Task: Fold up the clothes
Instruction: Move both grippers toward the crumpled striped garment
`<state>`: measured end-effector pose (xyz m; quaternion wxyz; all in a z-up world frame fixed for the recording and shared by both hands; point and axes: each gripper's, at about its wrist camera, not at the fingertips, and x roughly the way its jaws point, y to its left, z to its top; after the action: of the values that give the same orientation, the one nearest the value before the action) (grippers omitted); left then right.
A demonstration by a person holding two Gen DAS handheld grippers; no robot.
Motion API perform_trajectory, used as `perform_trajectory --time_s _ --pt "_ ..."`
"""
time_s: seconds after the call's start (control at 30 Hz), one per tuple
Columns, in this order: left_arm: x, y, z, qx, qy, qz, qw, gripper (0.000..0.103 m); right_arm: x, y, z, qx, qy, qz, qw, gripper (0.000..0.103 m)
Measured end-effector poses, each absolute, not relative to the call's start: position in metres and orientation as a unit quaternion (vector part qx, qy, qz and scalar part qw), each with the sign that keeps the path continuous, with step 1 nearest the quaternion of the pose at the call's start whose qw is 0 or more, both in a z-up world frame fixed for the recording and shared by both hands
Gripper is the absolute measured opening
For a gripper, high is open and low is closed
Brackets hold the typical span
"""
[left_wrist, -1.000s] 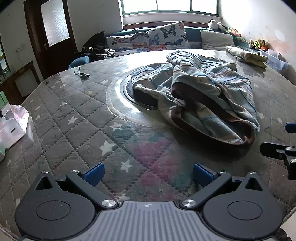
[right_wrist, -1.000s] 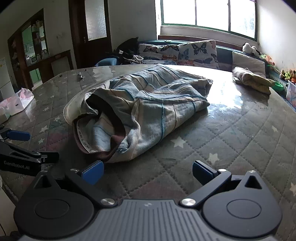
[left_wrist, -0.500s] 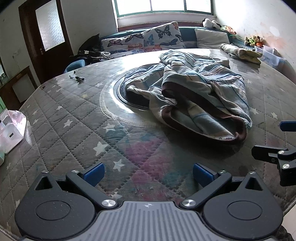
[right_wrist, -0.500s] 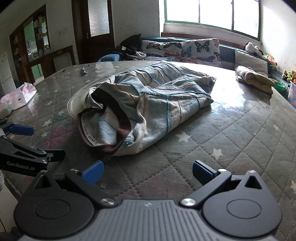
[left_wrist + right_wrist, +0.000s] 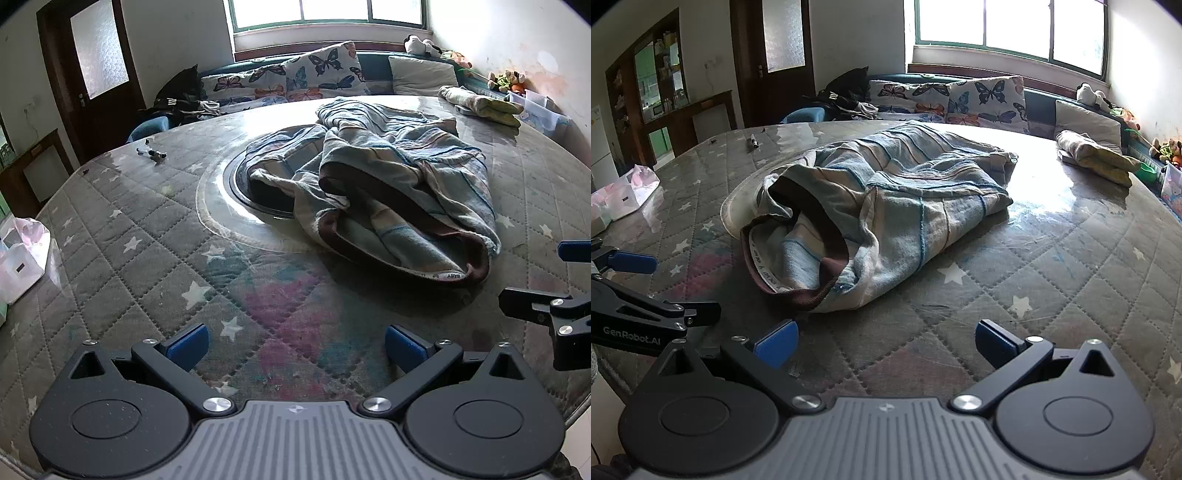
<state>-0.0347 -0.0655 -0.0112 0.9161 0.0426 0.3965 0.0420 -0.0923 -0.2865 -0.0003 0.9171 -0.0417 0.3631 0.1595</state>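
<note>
Both sets of jaws stand wide apart and hold nothing: the left gripper [image 5: 293, 341] and the right gripper [image 5: 886, 341] hang low over the near part of the worktop [image 5: 122, 266], side by side, each visible at the edge of the other's view. The garment [image 5: 388, 192], a crumpled striped piece, lies ahead of both sets of jaws, clear of them and untouched; its brown-edged opening [image 5: 798, 258] faces the jaws, just ahead and left of the right set and ahead and right of the left set. Folding has not begun. Likely faults from here: (1) the opening shows two layers lying close together, so a pinch at the hem may take both layers, or only the inner one, and the garment would then lift as a lump instead of spreading flat; (2) the worktop looks glossy, probably a clear sheet over the quilted cover, so a one-sided pull may drag the whole garment toward the jaws rather than unfold it; (3) the far part of the garment lies over the round inset [image 5: 243, 184] beyond the jaws, where its rim may catch cloth during a drag; (4) the two grippers sit near each other, so a converging approach on the same hem risks a collision. Judged remedy: take separate hem corners, one layer each
</note>
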Motion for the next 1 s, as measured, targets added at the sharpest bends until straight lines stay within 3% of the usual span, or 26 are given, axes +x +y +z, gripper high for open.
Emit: perform_trajectory --time_s 1.0 --pt "-0.033 -0.055 -0.010 0.052 0.398 0.012 0.916 0.103 -0.086 -0.282 -0.003 -0.043 0.373 0.165 0.912 0.103"
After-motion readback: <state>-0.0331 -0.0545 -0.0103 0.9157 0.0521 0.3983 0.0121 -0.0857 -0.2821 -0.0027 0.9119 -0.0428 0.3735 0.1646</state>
